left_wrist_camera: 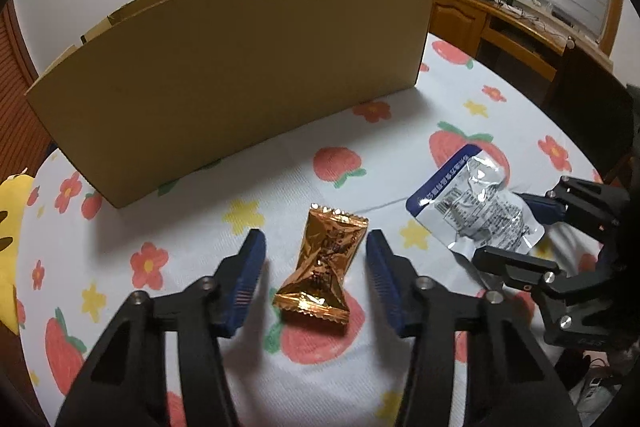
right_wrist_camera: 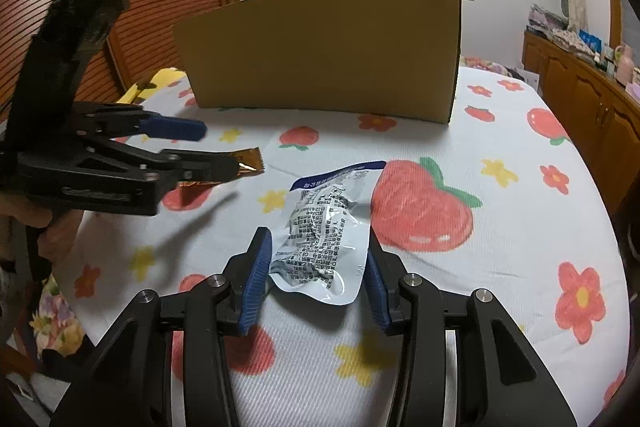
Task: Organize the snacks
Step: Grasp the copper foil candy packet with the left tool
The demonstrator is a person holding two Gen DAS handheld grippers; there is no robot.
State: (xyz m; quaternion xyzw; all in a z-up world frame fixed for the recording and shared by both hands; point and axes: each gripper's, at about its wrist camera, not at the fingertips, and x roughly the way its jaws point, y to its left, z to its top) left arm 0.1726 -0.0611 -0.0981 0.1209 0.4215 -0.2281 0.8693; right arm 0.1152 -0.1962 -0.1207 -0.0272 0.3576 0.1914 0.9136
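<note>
A: Where's the gold candy (left_wrist_camera: 321,266)?

B: On the strawberry cloth, between your left claw (left_wrist_camera: 316,259), jaws part-open, untouched. Close squarely across its middle. Your right claw (right_wrist_camera: 318,267) pinches the silver packet (right_wrist_camera: 326,239).

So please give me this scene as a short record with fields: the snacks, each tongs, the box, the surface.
gold snack: orange-gold packet lying flat on the cloth, between the pads of the left tongs, visible gaps on both sides
silver snack: silver-and-blue pouch, near end between the pads of the right tongs, which press on it
box: cardboard box standing behind both snacks
surface: strawberry-and-flower cloth
</note>
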